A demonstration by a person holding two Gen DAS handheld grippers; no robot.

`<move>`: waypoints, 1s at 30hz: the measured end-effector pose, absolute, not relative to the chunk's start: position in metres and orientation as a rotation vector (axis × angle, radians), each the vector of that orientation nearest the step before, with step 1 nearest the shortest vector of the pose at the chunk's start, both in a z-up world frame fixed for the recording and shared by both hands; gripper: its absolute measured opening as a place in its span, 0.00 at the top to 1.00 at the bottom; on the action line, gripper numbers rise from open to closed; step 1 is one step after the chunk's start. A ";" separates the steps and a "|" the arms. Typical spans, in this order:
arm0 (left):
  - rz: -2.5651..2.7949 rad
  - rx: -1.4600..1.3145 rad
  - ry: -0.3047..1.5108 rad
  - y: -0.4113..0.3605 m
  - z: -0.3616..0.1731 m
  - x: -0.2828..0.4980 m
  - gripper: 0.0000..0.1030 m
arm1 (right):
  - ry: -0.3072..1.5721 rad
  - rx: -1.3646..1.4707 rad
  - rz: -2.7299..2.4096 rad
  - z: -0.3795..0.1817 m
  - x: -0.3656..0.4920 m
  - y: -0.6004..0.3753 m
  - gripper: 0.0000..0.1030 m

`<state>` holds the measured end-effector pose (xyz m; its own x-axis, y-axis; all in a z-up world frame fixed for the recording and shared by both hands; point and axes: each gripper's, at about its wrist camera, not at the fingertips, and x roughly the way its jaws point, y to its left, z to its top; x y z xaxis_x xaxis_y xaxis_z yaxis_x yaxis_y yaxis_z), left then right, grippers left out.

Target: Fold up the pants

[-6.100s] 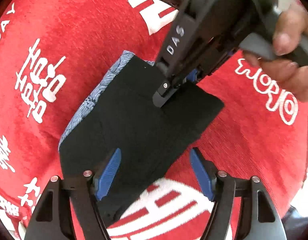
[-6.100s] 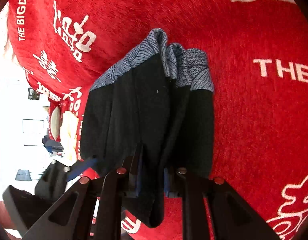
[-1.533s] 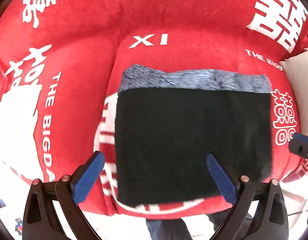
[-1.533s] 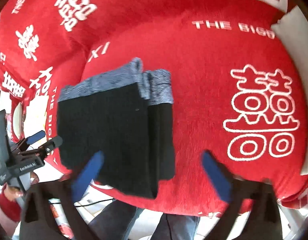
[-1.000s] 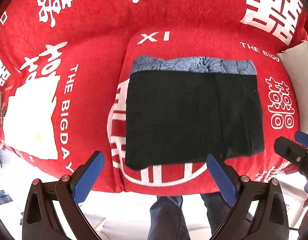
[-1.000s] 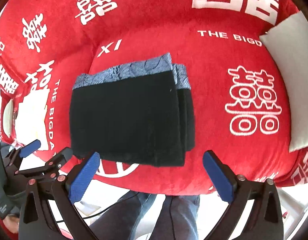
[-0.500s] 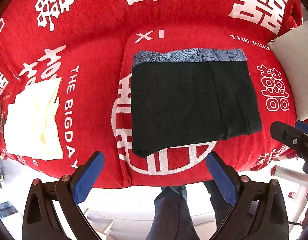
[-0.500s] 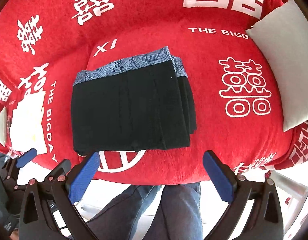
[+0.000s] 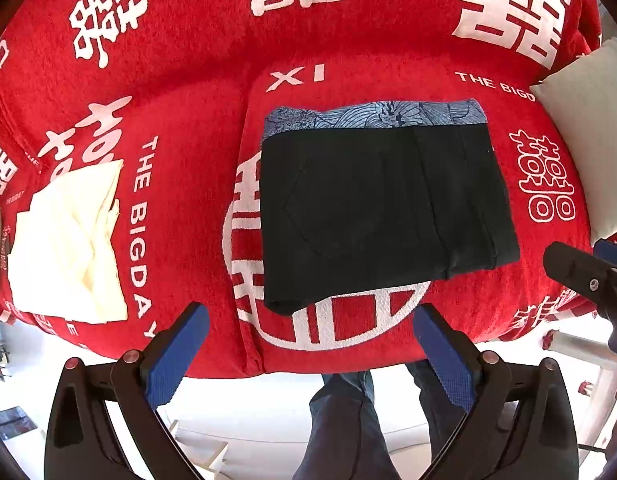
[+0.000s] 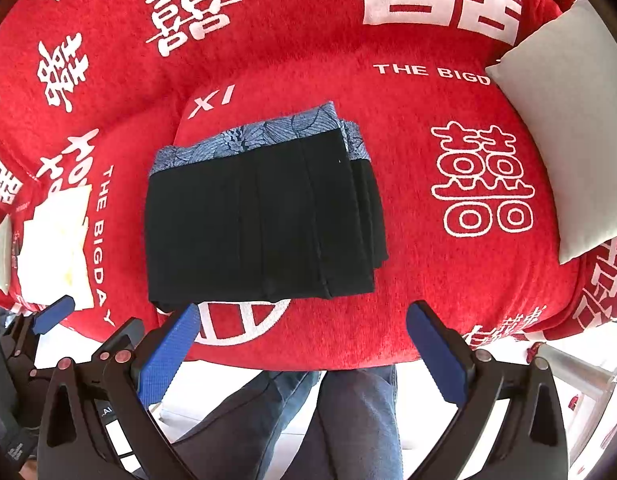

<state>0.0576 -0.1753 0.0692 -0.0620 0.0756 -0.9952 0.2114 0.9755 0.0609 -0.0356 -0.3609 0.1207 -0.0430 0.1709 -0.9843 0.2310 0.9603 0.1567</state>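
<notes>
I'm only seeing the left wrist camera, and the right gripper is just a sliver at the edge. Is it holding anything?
Observer: No. In the right wrist view the right gripper is open, its blue pads spread wide with nothing between them.
Operator: How does the right edge of the fold look from there?
Observer: It is not flush. The pants show several stacked layers stepping out along that edge, and a bit of patterned waistband from a lower layer sticks out past the top layer.
</notes>
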 end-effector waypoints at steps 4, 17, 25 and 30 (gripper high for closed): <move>-0.113 0.229 1.640 -0.177 0.069 0.057 0.01 | 1.617 0.304 -0.048 0.122 -0.035 -0.359 0.00; -0.108 0.265 1.605 -0.179 0.070 0.054 0.01 | 1.617 0.284 -0.031 0.121 -0.033 -0.352 0.00; -0.106 0.251 1.618 -0.179 0.070 0.054 0.01 | 1.620 0.272 -0.024 0.120 -0.032 -0.348 0.00; -0.101 0.252 1.616 -0.178 0.069 0.054 0.01 | 1.621 0.253 -0.022 0.120 -0.031 -0.346 0.00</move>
